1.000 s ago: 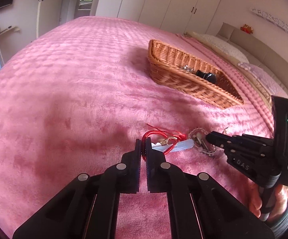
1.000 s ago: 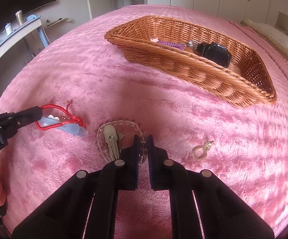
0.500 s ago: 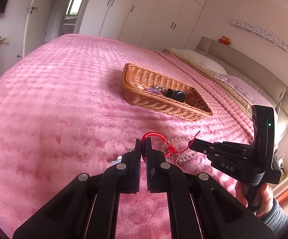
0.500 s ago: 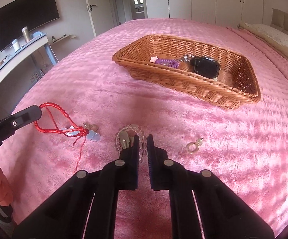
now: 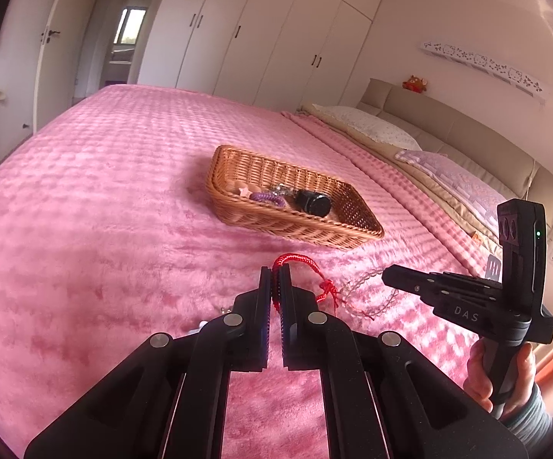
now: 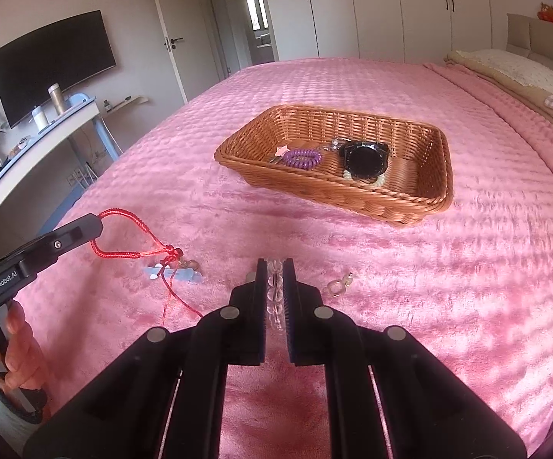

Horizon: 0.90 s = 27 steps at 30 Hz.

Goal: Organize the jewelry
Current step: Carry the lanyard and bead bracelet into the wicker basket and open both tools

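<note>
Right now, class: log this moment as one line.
left tool: shut on red cord bracelet | right tool: shut on clear bead bracelet | wicker basket: not reached

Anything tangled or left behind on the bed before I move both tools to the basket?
Yes. The red cord in the left tool trails a loose end onto the bedspread beside the pale blue clip; whether they are joined is unclear. A small gold clasp lies alone right of the right tool.
</note>
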Motion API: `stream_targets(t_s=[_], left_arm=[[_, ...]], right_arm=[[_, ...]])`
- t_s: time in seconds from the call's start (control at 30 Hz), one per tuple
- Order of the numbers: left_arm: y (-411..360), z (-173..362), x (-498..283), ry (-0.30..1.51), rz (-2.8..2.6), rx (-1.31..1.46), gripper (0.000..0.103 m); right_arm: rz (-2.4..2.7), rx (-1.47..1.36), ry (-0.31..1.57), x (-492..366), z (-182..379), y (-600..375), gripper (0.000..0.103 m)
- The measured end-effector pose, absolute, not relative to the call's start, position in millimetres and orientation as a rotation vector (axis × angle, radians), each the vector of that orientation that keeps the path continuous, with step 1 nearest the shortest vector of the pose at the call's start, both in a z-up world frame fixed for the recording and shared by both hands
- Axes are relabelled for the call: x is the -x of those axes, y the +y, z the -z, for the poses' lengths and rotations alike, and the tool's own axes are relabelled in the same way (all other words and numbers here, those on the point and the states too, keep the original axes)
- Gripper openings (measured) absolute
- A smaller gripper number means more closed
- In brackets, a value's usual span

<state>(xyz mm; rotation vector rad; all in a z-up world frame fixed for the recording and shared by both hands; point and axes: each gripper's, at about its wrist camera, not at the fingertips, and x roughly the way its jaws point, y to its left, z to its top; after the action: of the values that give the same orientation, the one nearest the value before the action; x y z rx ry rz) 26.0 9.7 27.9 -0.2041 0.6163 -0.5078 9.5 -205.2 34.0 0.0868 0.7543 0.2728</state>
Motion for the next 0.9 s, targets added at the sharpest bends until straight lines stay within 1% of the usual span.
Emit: stream_targets(t_s=[0.3, 0.57, 0.73, 0.9], left_arm=[[-5, -60, -41, 0.543, 0.54, 0.189, 0.002], [-34, -98, -96, 0.472, 0.548, 0.172, 0.002], [-56, -99, -148, 0.474, 0.491, 0.155, 0.002], [-71, -73, -205, 0.549, 0.429, 0.156, 0.002]], right_arm=[[-0.263, -0.086, 0.654, -10, -81, -222, 0.006], [-0.22, -0.045, 0.569, -64, -125, -236, 0.006], [-0.218, -0.066, 0.6, -123, -125, -243, 0.006], [-0.224, -0.08, 0.672, -182, -101, -238, 0.006]])
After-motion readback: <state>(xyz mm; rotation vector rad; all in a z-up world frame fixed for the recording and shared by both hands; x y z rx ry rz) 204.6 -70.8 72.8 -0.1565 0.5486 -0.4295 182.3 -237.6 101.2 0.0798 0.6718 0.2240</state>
